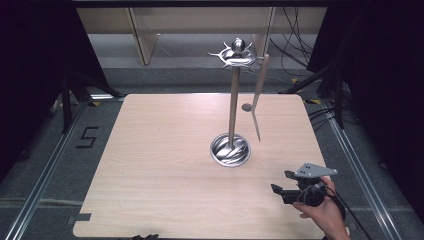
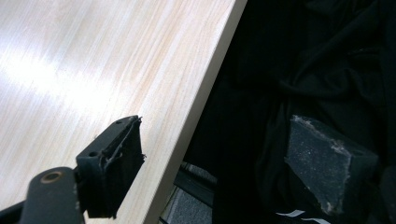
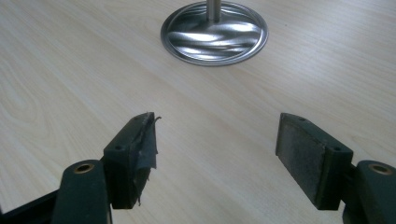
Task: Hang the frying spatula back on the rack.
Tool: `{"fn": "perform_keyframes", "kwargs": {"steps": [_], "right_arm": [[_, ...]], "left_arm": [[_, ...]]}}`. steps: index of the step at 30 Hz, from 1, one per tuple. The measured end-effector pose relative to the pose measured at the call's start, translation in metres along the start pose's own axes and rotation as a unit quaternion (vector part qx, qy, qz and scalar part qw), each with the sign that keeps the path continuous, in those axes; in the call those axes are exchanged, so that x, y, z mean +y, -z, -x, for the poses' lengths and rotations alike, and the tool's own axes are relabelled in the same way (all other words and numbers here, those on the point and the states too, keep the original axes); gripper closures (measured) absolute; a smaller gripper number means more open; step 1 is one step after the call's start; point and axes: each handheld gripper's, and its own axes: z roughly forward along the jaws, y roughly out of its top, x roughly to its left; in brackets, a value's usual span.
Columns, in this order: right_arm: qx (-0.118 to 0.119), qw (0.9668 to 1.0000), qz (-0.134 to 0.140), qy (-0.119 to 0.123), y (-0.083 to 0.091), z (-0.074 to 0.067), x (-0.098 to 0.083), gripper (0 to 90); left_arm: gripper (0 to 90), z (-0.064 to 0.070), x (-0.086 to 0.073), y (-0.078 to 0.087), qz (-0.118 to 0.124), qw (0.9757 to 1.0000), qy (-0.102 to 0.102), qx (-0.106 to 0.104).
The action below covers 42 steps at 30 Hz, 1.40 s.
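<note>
pale wooden table (image 1: 165,165), dark curtains (image 1: 30,60)

Stand pole (image 3: 213,9) cut off by top edge in right gripper view; hanging utensil's (image 1: 258,95) head too small to identify.

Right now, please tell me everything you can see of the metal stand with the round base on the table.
The metal stand looks like polished steel. Its round, shiny base rests flat on the wooden table, right of the centre. A thin upright pole rises from the middle of the base to a ring of short hooks with a ball knob on top. One wooden utensil hangs from a hook on the right side, clear of the table. Neither gripper touches the stand.
</note>
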Motion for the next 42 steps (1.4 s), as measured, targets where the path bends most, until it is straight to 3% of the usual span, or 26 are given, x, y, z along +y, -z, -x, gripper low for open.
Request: {"fn": "perform_keyframes", "kwargs": {"steps": [2, 3, 5, 7, 14, 15, 16, 18, 21, 22, 23, 24, 25, 28, 30, 31, 32, 35, 37, 38, 42], "right_arm": [[0.006, 1.0, 0.006, -0.002, 0.0, -0.002, -0.002, 30.1], [0.003, 0.9999, 0.007, 0.012, 0.001, -0.001, -0.002, 30.0], [0.003, 0.9998, 0.01, 0.017, 0.0, -0.003, -0.005, 29.9], [0.005, 0.9999, 0.005, 0.01, 0.001, -0.006, -0.006, 29.7], [0.018, 0.9997, 0.009, 0.013, -0.001, -0.014, -0.008, 28.2], [0.016, 0.9995, 0.01, 0.026, -0.001, -0.014, -0.007, 27.9], [0.025, 0.9993, 0.012, 0.027, -0.002, -0.015, -0.008, 27.8], [0.019, 0.9993, 0.013, 0.03, -0.002, -0.019, -0.008, 27.5], [0.024, 0.9995, 0.009, 0.02, -0.002, -0.023, -0.009, 27.3], [0.031, 0.9988, 0.012, 0.037, -0.004, -0.022, -0.01, 27.0], [0.031, 0.9988, 0.012, 0.037, -0.004, -0.022, -0.01, 27.0], [0.026, 0.9994, 0.009, 0.019, -0.002, -0.026, -0.011, 26.7], [0.03, 0.999, 0.011, 0.033, -0.003, -0.024, -0.013, 26.5], [0.027, 0.9993, 0.008, 0.025, -0.002, -0.027, -0.016, 26.3], [0.027, 0.999, 0.007, 0.036, -0.002, -0.025, -0.018, 26.2], [0.029, 0.9993, 0.005, 0.021, -0.002, -0.028, -0.019, 26.2], [0.027, 0.9991, 0.006, 0.033, -0.002, -0.025, -0.02, 26.2], [0.023, 0.9993, 0.003, 0.029, -0.002, -0.026, -0.022, 26.1], [0.03, 0.9991, 0.002, 0.03, -0.003, -0.024, -0.024, 26.0], [0.021, 0.9993, 0.002, 0.029, -0.002, -0.024, -0.025, 25.9], [0.018, 0.9994, 0.002, 0.029, -0.001, -0.022, -0.028, 25.6]], "left_arm": [[17.9, -0.001, 0.0, 0.0, 0.0, 1.0, 0.0, -0.007], [17.9, 0.0, 0.0, 0.0, 0.0, 1.0, 0.002, -0.007], [17.9, -0.001, 0.0, 0.0, -0.003, 0.9999, 0.002, -0.011], [17.9, -0.002, -0.001, 0.001, -0.003, 0.9998, 0.003, -0.017], [17.9, -0.002, 0.0, 0.003, -0.005, 1.0, 0.0, -0.007], [17.9, -0.002, 0.0, 0.003, -0.004, 1.0, 0.0, -0.007], [17.9, -0.002, 0.0, 0.003, -0.005, 1.0, 0.001, -0.007], [17.9, -0.002, -0.001, 0.003, -0.005, 0.9999, 0.002, -0.01], [17.9, -0.003, -0.001, 0.003, -0.006, 1.0, 0.003, -0.007], [17.9, -0.003, -0.001, 0.002, -0.005, 0.9999, 0.002, -0.014], [17.9, -0.003, -0.001, 0.002, -0.005, 0.9999, 0.002, -0.014], [17.9, -0.003, -0.001, 0.001, -0.007, 0.9999, 0.002, -0.009], [17.9, -0.003, -0.001, 0.001, -0.007, 0.9999, 0.002, -0.009], [17.9, -0.003, -0.001, 0.001, -0.006, 0.9999, 0.004, -0.01], [17.9, -0.002, -0.001, 0.001, -0.004, 0.9999, 0.007, -0.011], [17.9, -0.002, -0.001, 0.001, -0.004, 0.9999, 0.006, -0.011], [17.9, -0.002, -0.001, 0.001, -0.004, 0.9999, 0.006, -0.012], [17.9, -0.002, -0.001, 0.001, -0.004, 0.9999, 0.005, -0.012], [17.9, -0.003, -0.001, 0.002, -0.006, 1.0, 0.002, -0.004], [17.9, -0.001, -0.001, 0.0, -0.001, 1.0, 0.006, 0.003], [17.9, -0.002, -0.001, 0.0, -0.004, 1.0, 0.006, -0.003]]}}
